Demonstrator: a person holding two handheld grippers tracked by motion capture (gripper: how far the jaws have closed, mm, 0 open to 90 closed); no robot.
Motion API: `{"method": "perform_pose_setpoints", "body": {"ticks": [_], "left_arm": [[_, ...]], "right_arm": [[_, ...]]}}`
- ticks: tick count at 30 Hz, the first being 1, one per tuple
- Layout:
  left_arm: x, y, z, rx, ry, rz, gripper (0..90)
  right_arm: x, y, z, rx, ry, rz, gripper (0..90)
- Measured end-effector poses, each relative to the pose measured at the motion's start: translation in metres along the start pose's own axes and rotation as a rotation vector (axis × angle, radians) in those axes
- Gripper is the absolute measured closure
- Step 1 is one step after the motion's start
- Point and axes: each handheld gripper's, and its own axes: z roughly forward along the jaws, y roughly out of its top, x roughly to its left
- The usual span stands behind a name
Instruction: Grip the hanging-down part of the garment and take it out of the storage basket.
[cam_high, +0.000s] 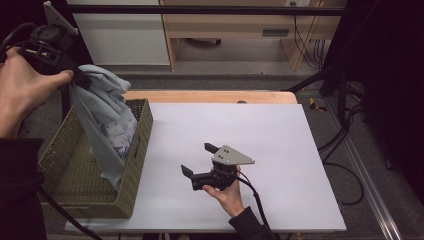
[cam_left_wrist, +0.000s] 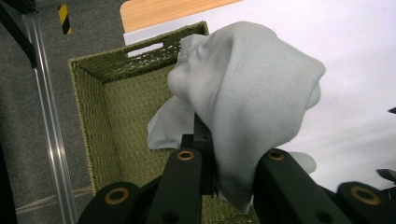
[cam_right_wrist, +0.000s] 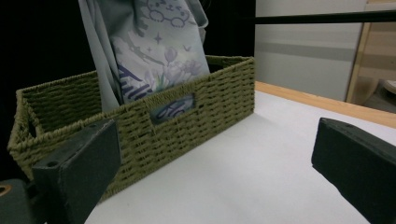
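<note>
1. Bench (cam_high: 280, 150): white top with a wooden strip along the far edge. Most of the surface is bare; only the basket and the right hand's tool sit on it.
2. Basket (cam_high: 65, 170): olive woven, rectangular, open-topped, on the bench's left edge with a slot handle in each end wall. Visible floor looks empty apart from the cloth's hanging end. One side wall hides part of the interior in the right gripper view.
3. Cloth (cam_high: 107, 125): pale blue-grey garment with a purple-and-white floral print, seen clearly in the right gripper view (cam_right_wrist: 159, 60). It hangs bunched from its top, straight over the basket, with the lower part already inside and close against the bench-side wall. Judgement: it is held high so it drops in vertically rather than draping over the rim. Whether the hem touches the floor cannot be told.
4. Left gripper (cam_high: 75, 80): raised above the basket's far corner, jaws clamped on the gathered top of the cloth. The left gripper view shows fabric wedged between them.
5. Right gripper (cam_high: 200, 160): resting low mid-bench, well apart from the basket, jaws spread wide with nothing between them, pointed at the basket. Judgement: parked, ready to assist.
</note>
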Motion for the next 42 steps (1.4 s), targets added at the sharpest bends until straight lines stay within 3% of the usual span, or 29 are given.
{"method": "perform_pose_setpoints", "body": {"ticks": [12,29,36,41,42], "left_arm": [[-0.007,0.003,0.007,0.034,0.006,0.016,82.3],[-0.009,0.001,0.008,0.029,0.005,0.026,82.4],[-0.01,0.001,0.008,0.031,0.003,0.031,82.4],[-0.011,0.001,0.007,0.033,0.002,0.033,82.4],[-0.011,0.001,0.007,0.033,0.0,0.037,82.3]], "right_arm": [[0.025,0.015,0.046,0.004,0.064,-0.023,2.7],[0.071,0.027,0.1,0.016,0.148,-0.059,3.3],[0.083,0.023,0.125,0.045,0.144,-0.083,5.0],[0.093,0.02,0.144,0.063,0.146,-0.074,6.2],[0.094,0.02,0.148,0.064,0.143,-0.092,6.2]]}}
